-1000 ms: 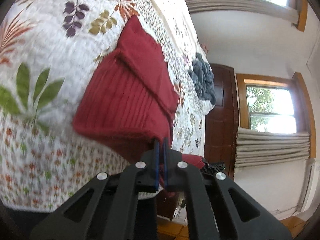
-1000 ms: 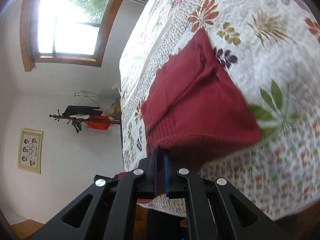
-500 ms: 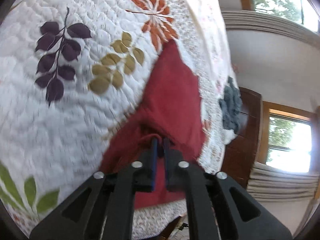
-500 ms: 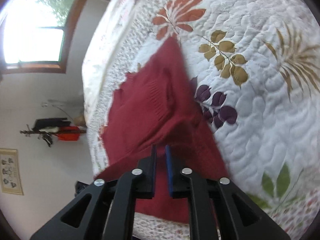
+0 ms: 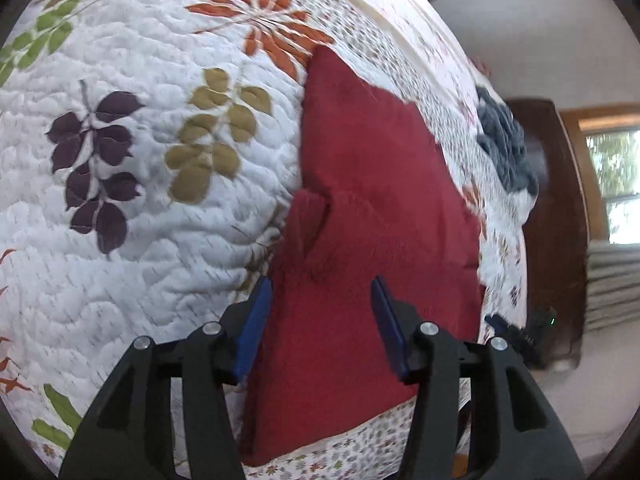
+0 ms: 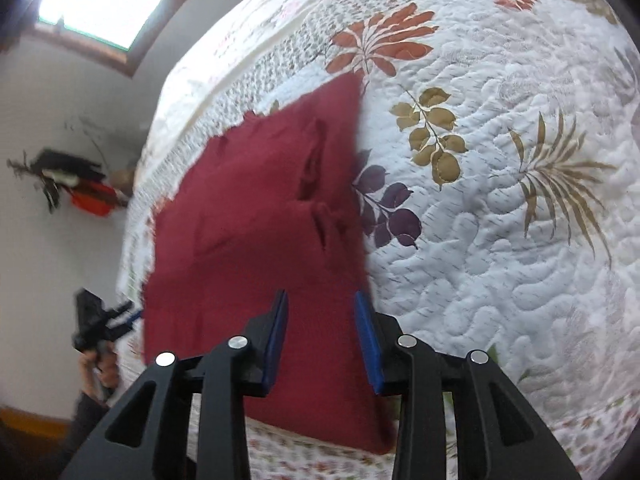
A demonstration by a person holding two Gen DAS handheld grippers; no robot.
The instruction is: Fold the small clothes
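Observation:
A dark red knitted garment (image 5: 360, 220) lies folded on the white leaf-print quilt (image 5: 140, 208), near the bed's edge. My left gripper (image 5: 322, 296) hovers over its left part, open, nothing between the blue pads. In the right wrist view the same red garment (image 6: 256, 216) lies flat with a few creases along its right side. My right gripper (image 6: 322, 308) is open above its near right part, holding nothing. The right gripper (image 5: 516, 330) shows small at the bed's edge in the left wrist view; the left gripper (image 6: 100, 320) shows in a hand at the lower left of the right wrist view.
A grey-blue crumpled cloth (image 5: 504, 152) lies further along the bed edge. A dark wooden door (image 5: 556, 240) and a window stand beyond. In the right wrist view a coat stand with an orange item (image 6: 88, 196) is by the wall. Quilt (image 6: 500, 220) spreads wide to the right.
Both grippers were shut on the red garment's hem and carried it up over the garment; now both have opened and let it go, and it lies folded on the quilt.

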